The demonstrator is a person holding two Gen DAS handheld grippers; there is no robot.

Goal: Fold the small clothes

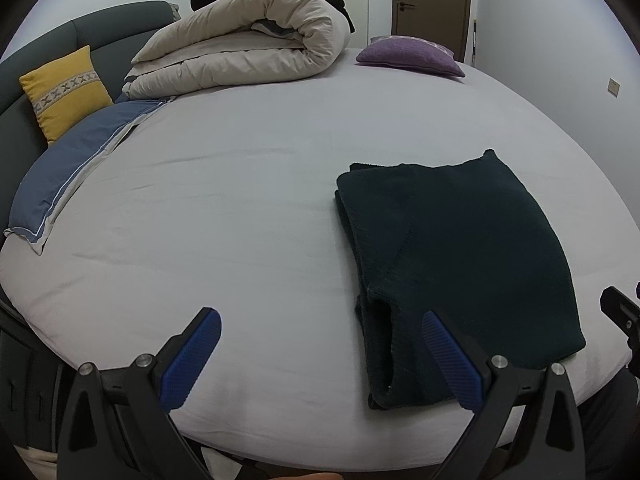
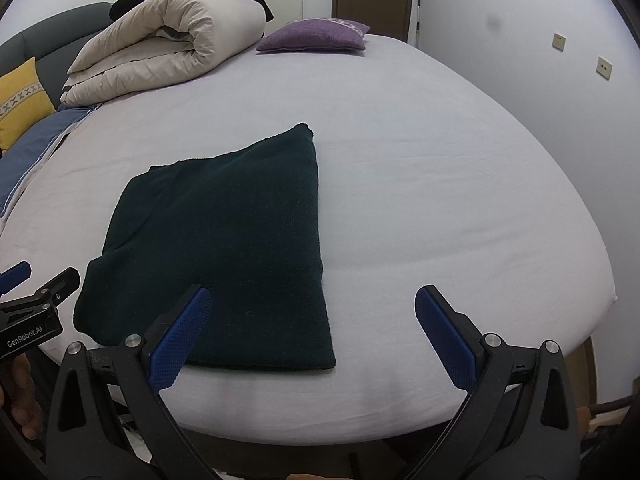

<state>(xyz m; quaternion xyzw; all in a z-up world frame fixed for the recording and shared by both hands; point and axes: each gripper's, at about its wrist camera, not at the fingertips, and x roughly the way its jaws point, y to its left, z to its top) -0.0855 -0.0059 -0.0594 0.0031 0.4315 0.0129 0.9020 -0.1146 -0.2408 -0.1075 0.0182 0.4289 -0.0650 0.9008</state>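
A dark folded sweater (image 2: pixel 224 248) lies flat near the front edge of the bed (image 2: pixel 440 200). The left claw (image 1: pixel 320 354) and right claw (image 2: pixel 312 328) hover spread and empty just before it. A rolled duvet (image 2: pixel 168 44) sits far behind.

My right gripper (image 2: pixel 312 300): jaws spread wide, empty, above bed (image 2: pixel 440 184) near edge | dark folded garment (image 2: pixel 224 240): flat, 10 o'clock, under my left pad | left gripper (image 2: pixel 28 280): 9 o'clock | rolled duvet (image 2: pixel 168 40), purple cushion (image 2: pixel 316 34): 12 o'clock.
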